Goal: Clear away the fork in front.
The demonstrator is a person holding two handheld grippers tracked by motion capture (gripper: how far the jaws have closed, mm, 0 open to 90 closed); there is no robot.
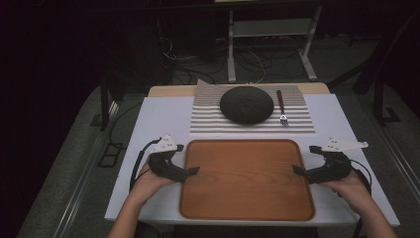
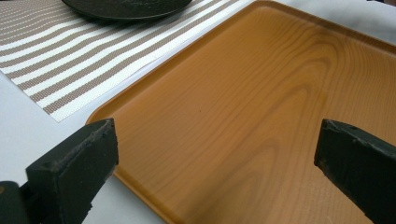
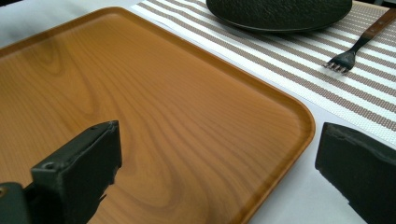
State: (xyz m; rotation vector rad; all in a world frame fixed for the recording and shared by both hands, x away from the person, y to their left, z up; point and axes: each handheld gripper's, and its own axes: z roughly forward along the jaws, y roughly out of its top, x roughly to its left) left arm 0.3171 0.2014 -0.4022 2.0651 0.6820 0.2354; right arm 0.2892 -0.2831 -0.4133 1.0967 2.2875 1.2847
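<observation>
A brown wooden tray lies bare on the white table's near half. My left gripper is at the tray's left edge, open, with nothing between its jaws. My right gripper is at the tray's right edge, also open and holding nothing. In the left gripper view the gripper looks across the tray over its left rim. In the right gripper view the gripper straddles the tray's far right corner. Beyond the tray, a dark round plate and a fork rest on a striped placemat.
The white table has bare strips on either side of the tray. Its near edge runs just below the tray. Behind the table, cables and the white legs of a desk stand on the dark floor.
</observation>
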